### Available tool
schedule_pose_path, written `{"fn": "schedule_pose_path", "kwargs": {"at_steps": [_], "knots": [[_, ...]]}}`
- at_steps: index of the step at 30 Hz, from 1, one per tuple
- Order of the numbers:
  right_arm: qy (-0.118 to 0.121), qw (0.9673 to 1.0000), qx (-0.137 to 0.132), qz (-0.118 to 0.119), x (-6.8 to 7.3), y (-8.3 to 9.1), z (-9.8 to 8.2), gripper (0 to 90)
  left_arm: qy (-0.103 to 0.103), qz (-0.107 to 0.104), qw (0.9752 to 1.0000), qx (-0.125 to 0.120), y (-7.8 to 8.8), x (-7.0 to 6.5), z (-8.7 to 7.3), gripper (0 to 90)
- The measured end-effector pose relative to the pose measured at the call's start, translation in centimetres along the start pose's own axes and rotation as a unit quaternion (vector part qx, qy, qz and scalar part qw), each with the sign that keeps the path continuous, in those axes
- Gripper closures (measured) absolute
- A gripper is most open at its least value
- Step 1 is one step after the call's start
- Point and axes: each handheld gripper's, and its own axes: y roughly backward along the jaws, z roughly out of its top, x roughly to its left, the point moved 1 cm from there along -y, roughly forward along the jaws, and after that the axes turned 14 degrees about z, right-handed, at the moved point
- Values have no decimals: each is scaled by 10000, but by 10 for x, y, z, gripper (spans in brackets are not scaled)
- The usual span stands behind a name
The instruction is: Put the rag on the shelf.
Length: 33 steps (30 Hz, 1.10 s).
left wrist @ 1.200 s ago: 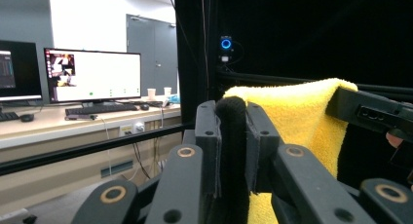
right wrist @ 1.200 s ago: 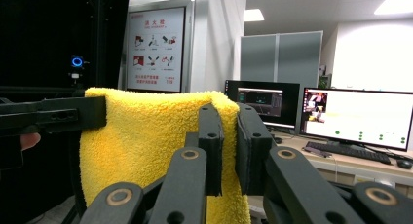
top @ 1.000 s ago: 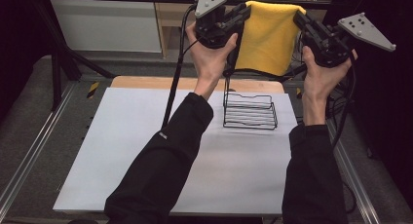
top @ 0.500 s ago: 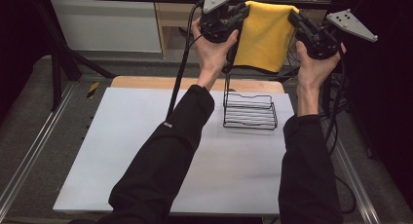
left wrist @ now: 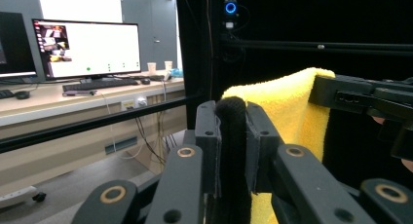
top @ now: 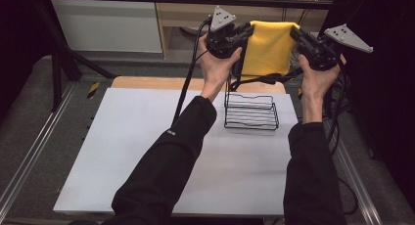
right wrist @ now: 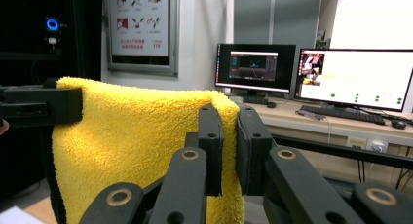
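**Yellow towel held stretched above the desk**

Both forearms reach forward and up, wrists raised. The left hand-held gripper (top: 246,35) is clamped on the yellow towel's (top: 268,49) left top corner, and the right hand-held gripper (top: 297,35) is clamped on its right top corner. The towel hangs spread between them, above the far edge of the desk (top: 122,151), behind the black wire rack (top: 251,112).
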Motion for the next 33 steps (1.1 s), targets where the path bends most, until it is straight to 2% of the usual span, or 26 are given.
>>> {"fn": "schedule_pose_path", "kwargs": {"at_steps": [8, 11, 17, 23, 26, 28, 33], "knots": [[-79, 9997, 193, 103, 4, 12, -18, 829, 6, -90, 9998, 149, 7, -4, -23, 785], [-119, 9996, 217, 128, 5, 15, -22, 828, -87, -137, 9997, 177, 10, -5, -25, 784], [-136, 9993, 310, 180, 8, 18, -25, 827, -15, -155, 9995, 286, 14, -6, -31, 783], [-165, 9983, 469, 291, 12, 25, -24, 826, -143, -224, 9991, 325, 21, -7, -32, 782], [-146, 9978, 528, 377, 16, 30, -23, 825, -123, -293, 9989, 342, 25, -7, -34, 781], [-191, 9971, 597, 440, 18, 34, -22, 824, -205, -371, 9981, 452, 30, -8, -35, 781], [-292, 9944, 808, 612, 24, 42, -22, 820, -340, -350, 9968, 628, 39, -11, -37, 777]]}}
